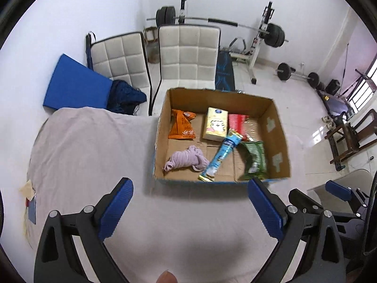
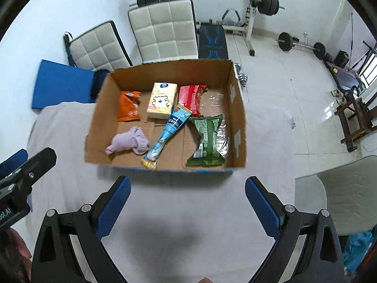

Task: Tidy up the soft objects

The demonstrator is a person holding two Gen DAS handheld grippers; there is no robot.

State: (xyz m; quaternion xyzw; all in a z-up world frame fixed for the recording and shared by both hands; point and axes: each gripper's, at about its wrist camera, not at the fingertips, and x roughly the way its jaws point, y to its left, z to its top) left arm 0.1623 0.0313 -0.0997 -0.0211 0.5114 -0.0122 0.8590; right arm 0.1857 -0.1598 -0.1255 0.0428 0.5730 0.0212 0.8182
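An open cardboard box [image 1: 278,127] [image 2: 238,108] stands on the cloth-covered table. Inside lie a lilac cloth bundle [image 1: 186,159] [image 2: 128,142], an orange pouch [image 1: 182,125] [image 2: 128,109], a yellow tissue pack [image 1: 215,123] [image 2: 162,100], a red packet [image 1: 236,121] [image 2: 190,97], a blue tube pack [image 1: 220,156] [image 2: 168,131] and a green bag [image 1: 254,158] [image 2: 207,139]. My left gripper [image 1: 189,185] is open and empty in front of the box. My right gripper [image 2: 187,181] is open and empty, also just before the box's near wall.
The table wears a grey-white cloth [image 1: 89,141] [image 2: 266,141]. Two white padded chairs [image 1: 188,54] [image 2: 165,30] and a blue mat [image 1: 75,82] stand behind it. Barbell racks [image 1: 264,30] and wooden chairs [image 1: 348,134] are farther back and right.
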